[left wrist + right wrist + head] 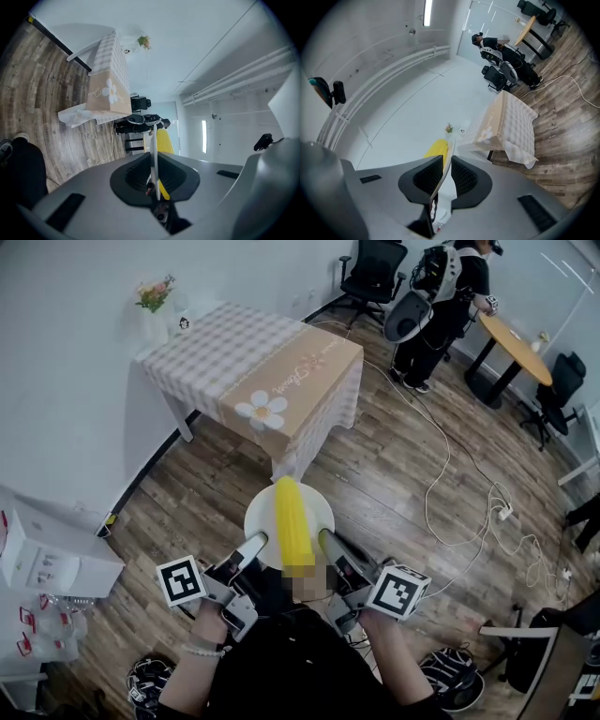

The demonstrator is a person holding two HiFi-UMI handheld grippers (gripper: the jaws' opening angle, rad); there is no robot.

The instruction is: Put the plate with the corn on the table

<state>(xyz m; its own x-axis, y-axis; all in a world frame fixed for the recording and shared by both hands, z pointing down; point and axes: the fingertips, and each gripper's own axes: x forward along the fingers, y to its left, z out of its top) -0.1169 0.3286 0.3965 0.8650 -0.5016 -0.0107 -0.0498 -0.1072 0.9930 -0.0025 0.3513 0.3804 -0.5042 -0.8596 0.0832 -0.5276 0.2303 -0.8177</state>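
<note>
A white plate [259, 517] with a yellow corn cob [292, 521] lying on it is held level above the wooden floor, close in front of the person. My left gripper [258, 542] is shut on the plate's left rim and my right gripper [323, 538] is shut on its right rim. In the left gripper view the plate [153, 140] shows edge-on between the pads, with the corn [165, 140] beside it. The right gripper view shows the same plate rim [446, 161] and corn [436, 149]. The table [234, 352] with a checked cloth stands ahead, apart from the plate.
A vase of flowers [156, 302] stands at the table's far left corner. A person [441, 296] stands at the back right near a round wooden table [520, 343] and office chairs [375, 273]. Cables [450, 493] trail across the floor. White boxes [47, 554] sit at the left.
</note>
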